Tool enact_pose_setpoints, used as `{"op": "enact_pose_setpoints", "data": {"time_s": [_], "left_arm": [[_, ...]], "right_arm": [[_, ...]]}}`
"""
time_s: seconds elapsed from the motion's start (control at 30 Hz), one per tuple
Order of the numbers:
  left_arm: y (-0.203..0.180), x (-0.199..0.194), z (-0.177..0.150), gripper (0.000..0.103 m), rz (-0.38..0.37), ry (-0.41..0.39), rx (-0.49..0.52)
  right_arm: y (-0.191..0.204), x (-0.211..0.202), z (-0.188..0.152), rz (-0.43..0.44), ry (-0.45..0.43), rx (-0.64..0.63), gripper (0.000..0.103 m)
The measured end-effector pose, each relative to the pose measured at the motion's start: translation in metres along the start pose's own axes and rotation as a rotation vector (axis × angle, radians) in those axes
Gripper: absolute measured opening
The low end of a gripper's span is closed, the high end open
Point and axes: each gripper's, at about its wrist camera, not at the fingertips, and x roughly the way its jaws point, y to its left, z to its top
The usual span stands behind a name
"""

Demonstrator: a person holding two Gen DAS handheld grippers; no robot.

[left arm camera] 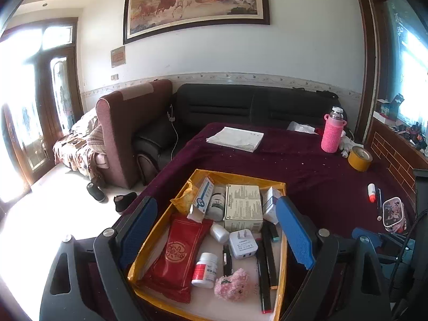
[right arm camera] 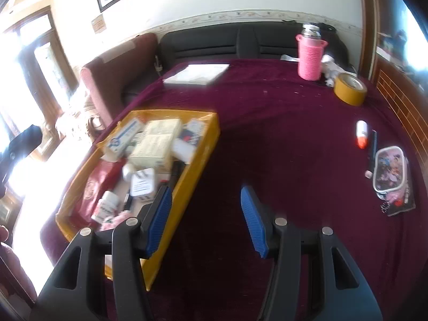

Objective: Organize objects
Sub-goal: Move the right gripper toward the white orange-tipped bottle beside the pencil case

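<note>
In the yellow box (left arm camera: 281, 187) you've got a red pouch (left arm camera: 174, 254), pill bottle (left arm camera: 204, 270), charger (left arm camera: 243, 244); both grippers, left (left arm camera: 216, 230) and right (right arm camera: 206, 219), gape empty.

Charger (left arm camera: 243, 244) in tray (left arm camera: 240, 178), flask (left arm camera: 332, 131) behind.
</note>
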Motion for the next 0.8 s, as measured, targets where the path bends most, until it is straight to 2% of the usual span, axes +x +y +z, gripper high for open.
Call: {"op": "enact_pose_setpoints", "data": {"time_s": [0.2, 0.57, 0.7, 0.8], "left_arm": [[-0.030, 0.000, -0.001, 0.087, 0.003, 0.008, 0.063], [-0.077, 0.020, -0.005, 0.087, -0.029, 0.073, 0.133], [-0.101, 0.027, -0.012, 0.087, -0.098, 0.124, 0.151], [-0.123, 0.030, -0.022, 0.087, -0.173, 0.160, 0.173]], "right_arm": [[-0.031, -0.001, -0.001, -0.014, -0.004, 0.047, 0.052], [-0.086, -0.001, -0.003, -0.041, -0.008, 0.126, 0.052], [-0.120, -0.008, 0.000, -0.059, -0.028, 0.168, 0.052], [-0.171, -0.023, 0.007, -0.090, -0.067, 0.269, 0.052]]}}
